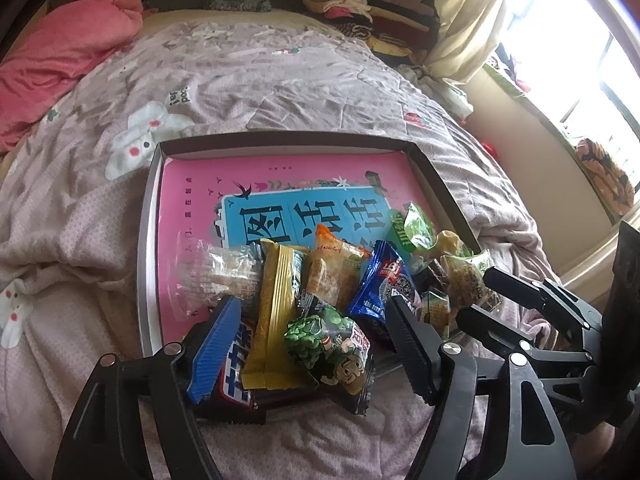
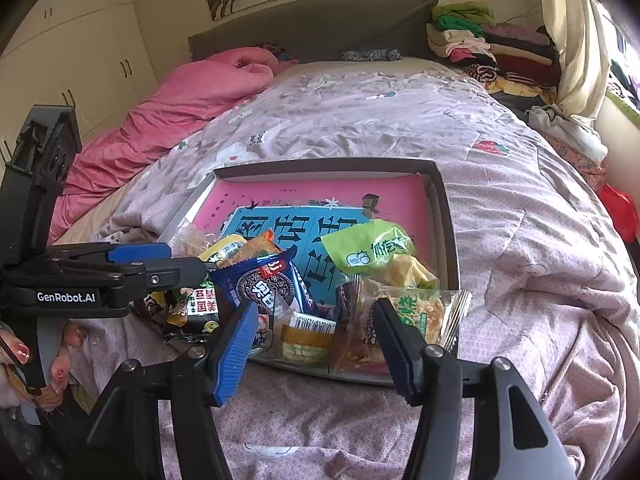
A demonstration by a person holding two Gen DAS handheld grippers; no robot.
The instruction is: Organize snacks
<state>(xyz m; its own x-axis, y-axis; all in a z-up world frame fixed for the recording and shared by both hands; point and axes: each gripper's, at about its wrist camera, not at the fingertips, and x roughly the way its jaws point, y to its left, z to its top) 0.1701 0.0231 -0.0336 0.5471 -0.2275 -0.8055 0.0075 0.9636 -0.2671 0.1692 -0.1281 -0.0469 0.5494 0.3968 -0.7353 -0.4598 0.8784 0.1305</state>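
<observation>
Both tongs, left tongs (image 1: 312, 336) and right tongs (image 2: 316, 344), are hanging open, gripping nothing, over the crinkly foil snack packets (image 1: 320, 280) heaped in the shallow dark cardboard tray (image 2: 444, 200) on the bed. I'd be pinching one packet's sealed edge.

I see a bed (image 2: 360, 120) under a mauve floral quilt, grey headboard (image 2: 312, 20) behind it. Left of the bed, cream wardrobe doors (image 2: 80, 40); right of it, a bright window (image 1: 580, 60) with a cream curtain (image 1: 468, 16). Folded clothes (image 2: 480, 44) are stacked beside the headboard.
</observation>
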